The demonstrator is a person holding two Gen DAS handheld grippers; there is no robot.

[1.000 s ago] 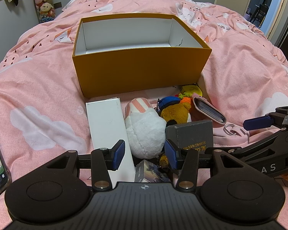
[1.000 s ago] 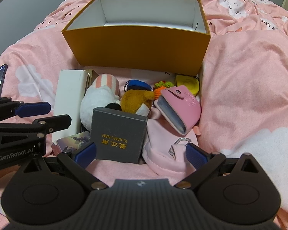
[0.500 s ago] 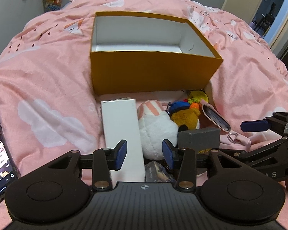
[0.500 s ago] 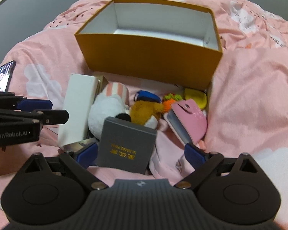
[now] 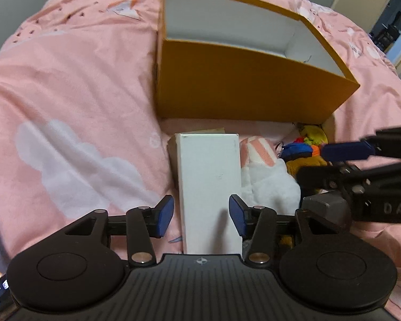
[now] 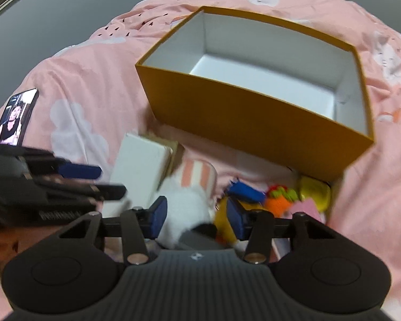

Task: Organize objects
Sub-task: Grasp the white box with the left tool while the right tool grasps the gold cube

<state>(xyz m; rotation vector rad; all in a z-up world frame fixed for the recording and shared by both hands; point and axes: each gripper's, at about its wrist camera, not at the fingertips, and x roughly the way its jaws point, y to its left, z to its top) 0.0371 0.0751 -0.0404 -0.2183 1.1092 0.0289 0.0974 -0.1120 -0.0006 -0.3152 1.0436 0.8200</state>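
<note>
An empty orange box (image 5: pixel 243 91) with a white inside stands on the pink bed; it also shows in the right wrist view (image 6: pixel 254 117). In front of it lie a long white box (image 5: pixel 209 179), a white plush with pink stripes (image 5: pixel 264 176), a yellow-brown plush (image 5: pixel 304 161), a grey box (image 5: pixel 326 204), and small colourful toys (image 6: pixel 280 194). My left gripper (image 5: pixel 201 219) is open, its fingers straddling the near end of the white box. My right gripper (image 6: pixel 196 218) is open above the white plush (image 6: pixel 187 203) and the grey box (image 6: pixel 197 236).
A phone (image 6: pixel 14 117) with a lit screen lies on the bed at the left. The pink duvet (image 5: pixel 66 101) rises in folds around the pile. A doorway (image 5: pixel 387 21) is at the far right. The right gripper (image 5: pixel 361 165) reaches in over the pile's right side.
My left gripper has moved left over the white box and opened wider. My right gripper has moved forward over the plush and grey box, its fingers narrowing.
</note>
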